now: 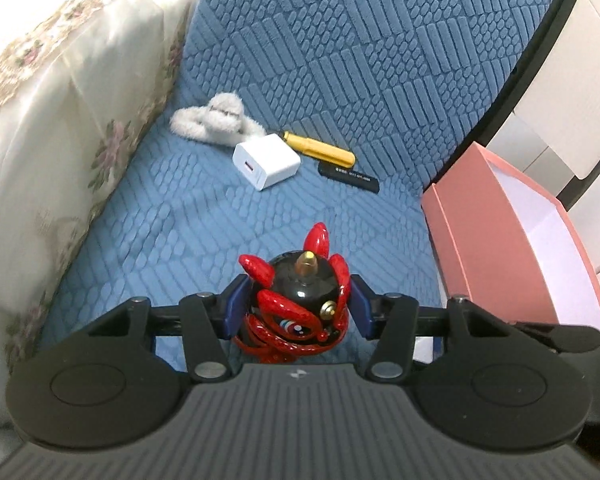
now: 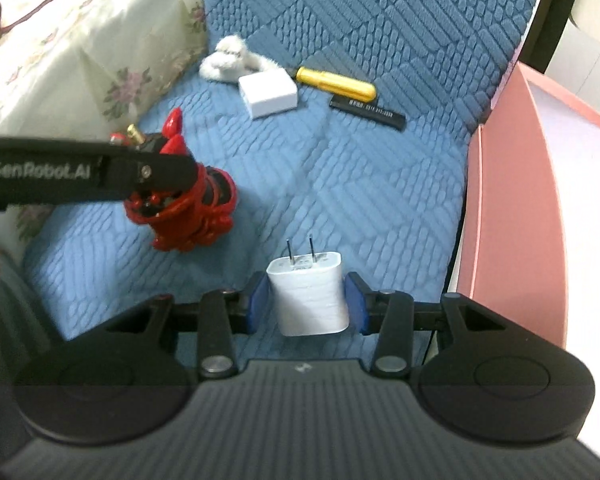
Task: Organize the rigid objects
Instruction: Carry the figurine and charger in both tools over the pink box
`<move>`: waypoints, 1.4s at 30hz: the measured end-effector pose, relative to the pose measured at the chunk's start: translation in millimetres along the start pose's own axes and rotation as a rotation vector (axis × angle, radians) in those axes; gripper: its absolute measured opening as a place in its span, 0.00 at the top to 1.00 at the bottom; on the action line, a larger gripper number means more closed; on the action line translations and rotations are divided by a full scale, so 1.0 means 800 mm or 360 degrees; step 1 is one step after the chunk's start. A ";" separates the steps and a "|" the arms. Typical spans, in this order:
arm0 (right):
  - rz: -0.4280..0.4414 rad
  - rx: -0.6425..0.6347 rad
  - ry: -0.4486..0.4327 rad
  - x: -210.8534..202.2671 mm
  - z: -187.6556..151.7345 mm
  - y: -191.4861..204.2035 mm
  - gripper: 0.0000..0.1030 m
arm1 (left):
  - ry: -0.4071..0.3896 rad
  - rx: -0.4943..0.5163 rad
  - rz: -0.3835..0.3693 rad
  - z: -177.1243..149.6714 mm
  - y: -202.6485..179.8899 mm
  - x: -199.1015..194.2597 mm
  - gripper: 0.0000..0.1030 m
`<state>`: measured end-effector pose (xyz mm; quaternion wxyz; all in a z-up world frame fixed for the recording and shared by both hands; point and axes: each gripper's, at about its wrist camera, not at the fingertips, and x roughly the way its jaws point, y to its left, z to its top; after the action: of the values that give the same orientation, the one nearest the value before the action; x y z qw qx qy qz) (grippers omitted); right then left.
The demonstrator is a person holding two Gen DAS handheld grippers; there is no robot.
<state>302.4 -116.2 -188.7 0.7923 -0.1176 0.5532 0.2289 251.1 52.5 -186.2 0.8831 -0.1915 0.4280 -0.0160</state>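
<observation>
My left tongs hold the red and black toy figure between the blue pads, above the blue quilted cushion. The figure's long axis runs away from my left camera, its gold-tipped top pointing forward and its red base toward me. In the right view the same figure hangs tilted under the left tongs' black arm, base down toward the cushion.

My right tongs are clamped on a white plug charger, its long axis also pointing away from the camera, the two metal prongs leading. It is off the cushion, just left of the pink box.

Further out on the cushion lie four loose things in a close row: one fluffy white hair tie, one second white charger lying flat, one yellow-handled screwdriver and one flat black bar with white print. So, two chargers in all, one of everything else. A cream floral cloth borders the cushion on the left.
</observation>
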 end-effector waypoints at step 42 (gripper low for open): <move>-0.0022 0.0217 -0.0083 -0.008 -0.011 -0.013 0.56 | -0.0005 -0.0026 0.0012 -0.019 -0.013 -0.016 0.44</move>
<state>298.6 -130.3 -186.6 0.8143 -0.0612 0.5457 0.1882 232.6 40.6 -181.6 0.8822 -0.1972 0.4274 -0.0088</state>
